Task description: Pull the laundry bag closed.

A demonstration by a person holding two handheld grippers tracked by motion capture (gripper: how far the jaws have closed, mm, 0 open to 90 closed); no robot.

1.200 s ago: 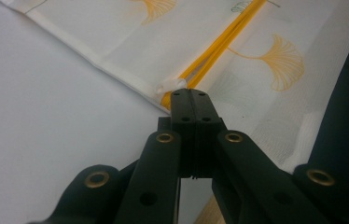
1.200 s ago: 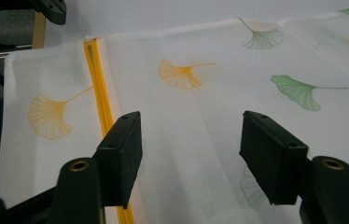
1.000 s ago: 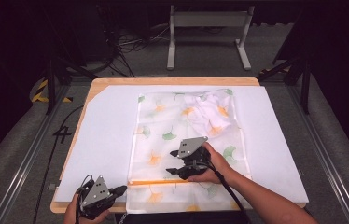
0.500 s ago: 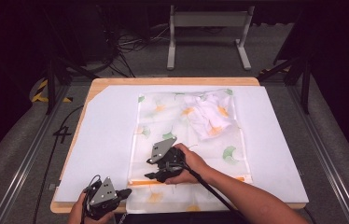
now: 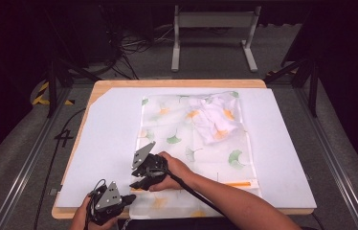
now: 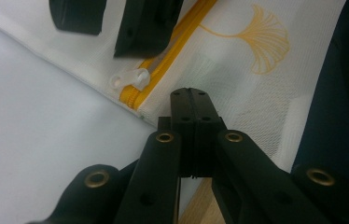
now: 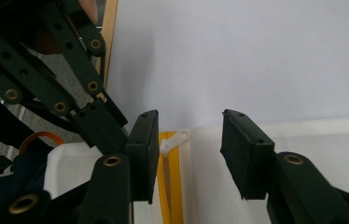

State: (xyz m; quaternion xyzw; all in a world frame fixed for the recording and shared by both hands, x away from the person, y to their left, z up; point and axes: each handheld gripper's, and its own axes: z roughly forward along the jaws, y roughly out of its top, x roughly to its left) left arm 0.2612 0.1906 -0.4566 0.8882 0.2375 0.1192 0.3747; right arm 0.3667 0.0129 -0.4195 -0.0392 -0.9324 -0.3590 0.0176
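The left gripper (image 5: 128, 198), jaws pressed together on the near-left corner of the white mesh zip bag with ginkgo-leaf print (image 5: 186, 143), sits just beside the wide-open right gripper (image 5: 137, 181), which straddles the white zipper pull (image 7: 172, 141) at the yellow zipper (image 6: 161, 70). Bare white table cover (image 5: 105, 134) extends left.

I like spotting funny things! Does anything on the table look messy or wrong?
Yes, one thing. Inside the flat mesh bag there is a white garment scrunched into a lump at the far right corner, not laid flat. Nothing looks spilled or broken. The yellow zipper looks fine, its white pull sitting at the bag's left end.
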